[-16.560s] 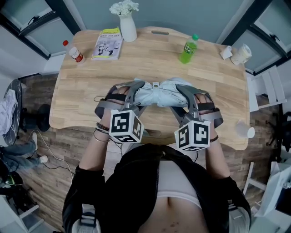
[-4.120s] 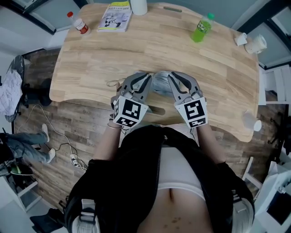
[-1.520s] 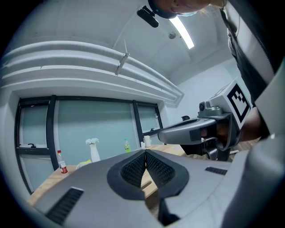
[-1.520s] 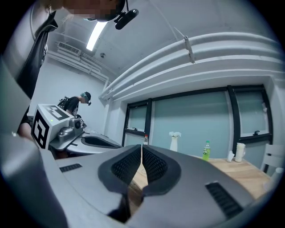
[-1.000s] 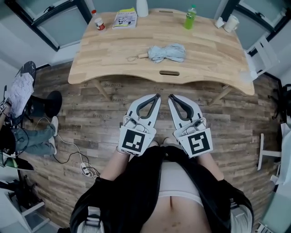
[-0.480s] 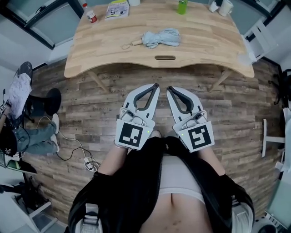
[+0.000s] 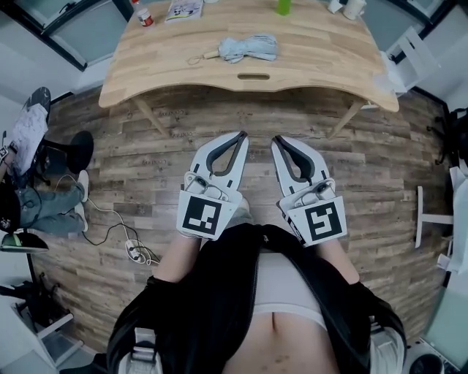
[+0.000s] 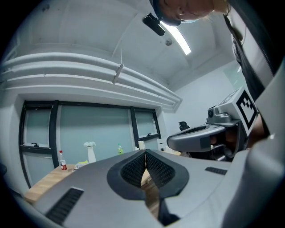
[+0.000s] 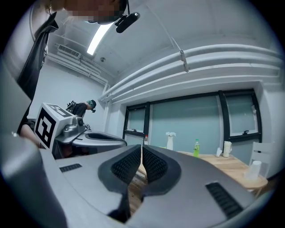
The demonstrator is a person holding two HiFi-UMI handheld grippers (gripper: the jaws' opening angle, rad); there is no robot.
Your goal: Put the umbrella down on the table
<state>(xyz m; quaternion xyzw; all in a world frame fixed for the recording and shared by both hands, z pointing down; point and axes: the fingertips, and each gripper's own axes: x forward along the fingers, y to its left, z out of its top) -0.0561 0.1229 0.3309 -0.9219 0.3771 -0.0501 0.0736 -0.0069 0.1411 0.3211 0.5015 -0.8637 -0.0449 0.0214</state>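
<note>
The folded light-blue umbrella (image 7: pixel 240 48) lies on the wooden table (image 7: pixel 314 58) near its front edge, wooden handle pointing left. Both grippers are well back from the table, over the plank floor in front of the person. My left gripper (image 7: pixel 240 136) is shut with nothing in it, its tips touching in the left gripper view (image 8: pixel 145 152). My right gripper (image 7: pixel 276 140) is also shut and empty, its tips nearly together in the right gripper view (image 9: pixel 141 148). Both point level toward the table.
On the table's far side stand a red-capped bottle (image 7: pixel 143 14), a booklet (image 7: pixel 183 9), a green bottle (image 7: pixel 284 6) and cups (image 7: pixel 349 7). A white vase (image 8: pixel 91 153) shows in the left gripper view. Cables (image 7: pixel 121 237) and a bag (image 7: pixel 25 139) lie on the floor at left.
Both grippers, shut and empty, have drawn further back from the table. The table and umbrella have slid toward the top of the head view.
</note>
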